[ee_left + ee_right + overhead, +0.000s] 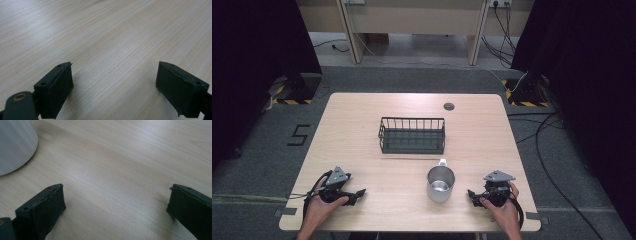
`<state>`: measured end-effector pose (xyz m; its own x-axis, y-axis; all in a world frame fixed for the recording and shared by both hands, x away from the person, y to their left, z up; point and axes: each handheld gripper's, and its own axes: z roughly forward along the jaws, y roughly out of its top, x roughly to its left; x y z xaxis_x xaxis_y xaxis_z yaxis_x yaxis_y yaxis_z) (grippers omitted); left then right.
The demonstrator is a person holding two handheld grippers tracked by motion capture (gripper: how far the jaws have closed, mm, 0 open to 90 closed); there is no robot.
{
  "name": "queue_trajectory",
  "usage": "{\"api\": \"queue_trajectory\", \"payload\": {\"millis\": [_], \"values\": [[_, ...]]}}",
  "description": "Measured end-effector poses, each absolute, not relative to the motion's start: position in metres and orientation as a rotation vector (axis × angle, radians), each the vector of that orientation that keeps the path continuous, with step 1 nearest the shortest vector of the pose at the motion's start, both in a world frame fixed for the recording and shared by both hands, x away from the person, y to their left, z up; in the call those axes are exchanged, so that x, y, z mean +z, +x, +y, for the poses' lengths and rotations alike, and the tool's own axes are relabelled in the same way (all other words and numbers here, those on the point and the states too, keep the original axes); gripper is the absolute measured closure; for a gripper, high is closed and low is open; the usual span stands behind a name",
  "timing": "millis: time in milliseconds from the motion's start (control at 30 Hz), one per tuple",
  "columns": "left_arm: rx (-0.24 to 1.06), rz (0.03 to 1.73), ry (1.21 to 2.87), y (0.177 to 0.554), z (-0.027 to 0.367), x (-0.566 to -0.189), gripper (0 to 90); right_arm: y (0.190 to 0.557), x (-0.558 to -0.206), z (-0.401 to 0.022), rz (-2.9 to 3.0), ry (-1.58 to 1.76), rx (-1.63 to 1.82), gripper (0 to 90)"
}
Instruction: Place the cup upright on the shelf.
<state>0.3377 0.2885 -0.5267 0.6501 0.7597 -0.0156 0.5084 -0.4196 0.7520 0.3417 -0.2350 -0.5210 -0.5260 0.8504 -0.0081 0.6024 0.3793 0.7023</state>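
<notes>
Steel mug stands untouched before the empty wire basket; left gripper and right gripper rest on the table, jaws apart, work apparently not yet begun.

My left hand comes in from the near left edge, wrapped round the black two-jaw left tongs, which lie low and point right toward the middle. Their jaws stand wide apart with nothing between them. My right hand holds the black two-jaw right tongs at the near right, pointing left, jaws likewise spread wide and empty.
</notes>
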Motion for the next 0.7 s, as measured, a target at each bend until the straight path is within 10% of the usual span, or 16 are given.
{"api": "queue_trajectory", "payload": {"millis": [233, 700], "values": [[0.425, 0.981, 2.110, 0.338, 0.288, -0.527, 13.2, 0.341, -0.519, -0.237, 2.241, 1.276, 1.012, 17.9], [0.425, 0.980, 2.110, 0.338, 0.289, -0.527, 13.2, 0.357, -0.485, -0.225, 2.220, 1.223, 1.102, 15.5]]}}
